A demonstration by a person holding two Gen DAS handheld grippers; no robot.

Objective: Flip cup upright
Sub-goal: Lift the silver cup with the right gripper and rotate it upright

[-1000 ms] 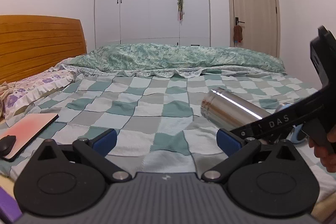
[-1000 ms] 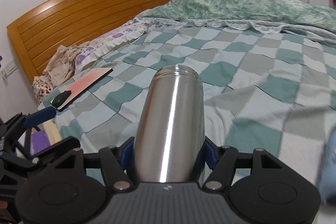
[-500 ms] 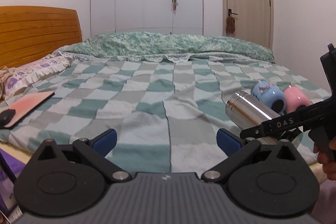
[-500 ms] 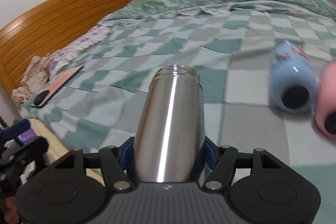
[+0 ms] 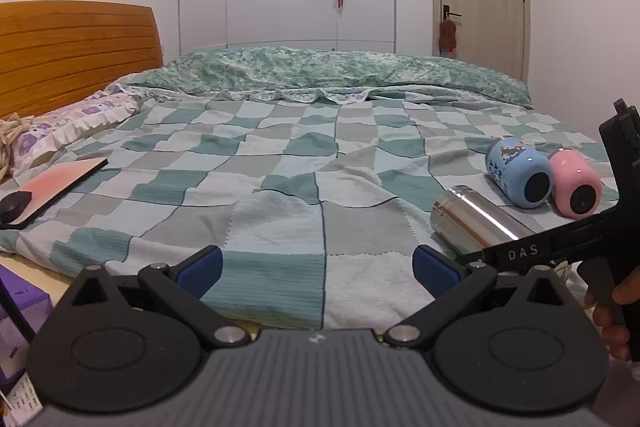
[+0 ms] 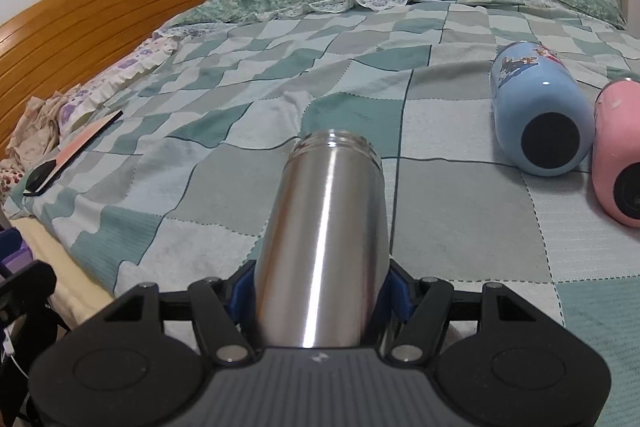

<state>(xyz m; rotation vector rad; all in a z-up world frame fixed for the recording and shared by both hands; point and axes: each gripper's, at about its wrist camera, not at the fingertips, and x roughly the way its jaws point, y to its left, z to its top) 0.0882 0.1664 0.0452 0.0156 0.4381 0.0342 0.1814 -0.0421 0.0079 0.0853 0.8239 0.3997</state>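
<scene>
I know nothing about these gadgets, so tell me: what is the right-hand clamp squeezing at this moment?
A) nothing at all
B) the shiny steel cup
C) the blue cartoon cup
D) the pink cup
B: in the right wrist view the steel cup sits clamped between the right gripper pads, while the blue cup and pink cup lie on their sides on the checked blanket, untouched.

Two cups (image 6: 538, 115) lie side by side on the bed (image 6: 440, 211).

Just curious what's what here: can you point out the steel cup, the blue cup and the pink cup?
steel cup (image 6: 324, 227), right wrist view, shiny side wall.
blue cup (image 6: 532, 99), right wrist view, upper side.
pink cup (image 5: 568, 167), left wrist view, upper side.
</scene>
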